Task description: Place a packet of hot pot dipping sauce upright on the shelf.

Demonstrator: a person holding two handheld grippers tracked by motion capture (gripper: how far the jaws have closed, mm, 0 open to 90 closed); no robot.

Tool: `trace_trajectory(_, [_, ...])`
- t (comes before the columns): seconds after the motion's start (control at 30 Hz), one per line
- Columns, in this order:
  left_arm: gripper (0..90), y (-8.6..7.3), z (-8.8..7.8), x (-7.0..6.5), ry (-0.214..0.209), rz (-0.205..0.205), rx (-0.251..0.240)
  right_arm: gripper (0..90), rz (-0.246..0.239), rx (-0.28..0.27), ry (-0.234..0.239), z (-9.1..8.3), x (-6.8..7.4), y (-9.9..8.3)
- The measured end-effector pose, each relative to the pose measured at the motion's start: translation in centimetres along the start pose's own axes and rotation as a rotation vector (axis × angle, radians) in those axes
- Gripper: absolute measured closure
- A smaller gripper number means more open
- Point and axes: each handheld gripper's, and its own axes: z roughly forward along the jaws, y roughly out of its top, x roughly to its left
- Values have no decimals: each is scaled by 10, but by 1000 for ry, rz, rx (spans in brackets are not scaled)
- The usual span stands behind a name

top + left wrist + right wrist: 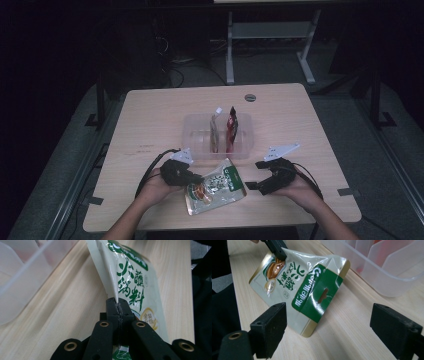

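**Pouch pinched on the left, bin dead ahead**

The green-and-cream sauce pouch [215, 186] lies on the near part of the counter [150, 120], square between the two hands — and its long axis runs on a slant, from the near-left corner up toward the far-right, with the green header and its hang-hole at the far end, close to the clear plastic bin [197, 131]. That slant is the thing to watch: the header end lies just short of the bin's near wall, so the pouch would go forward and up to get in (two other packets already stand upright in the dividers there).

Left gripper [192, 177] has it — jaws clamped flat together on the pouch's left edge, the film creased up into a ridge right at the pinch, as the left gripper view shows. From the right gripper view that edge looks lifted off the wood while the header corner rests on it.

Right gripper [256, 186] sits just beside the pouch's right side, jaws spread wide with nothing between them; in its own view the green header lies straight ahead between the two pads. By my read it's the nearer one to that header end, while the left owns the grip.
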Motion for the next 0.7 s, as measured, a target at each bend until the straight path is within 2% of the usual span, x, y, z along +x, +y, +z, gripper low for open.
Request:
trace_trajectory(0.13, [900, 3, -9, -3, 3, 10, -30, 140, 0, 0, 16, 1, 1, 2])
trace_trajectory(0.27, [900, 4, -17, -4, 7, 18, -58, 145, -3, -15, 57, 4, -1, 9])
trace_trajectory(0.43, [900, 6, -31, -5, 25, 14, -105, 146, 7, -68, 108, 10, -4, 29])
trace_trajectory(0.5, [900, 5, -37, -4, 27, 17, -122, 146, -3, -86, 125, 14, -3, 36])
trace_trajectory(0.7, [900, 5, -50, -6, 35, 26, -165, 151, -25, -100, 165, 29, -3, 54])
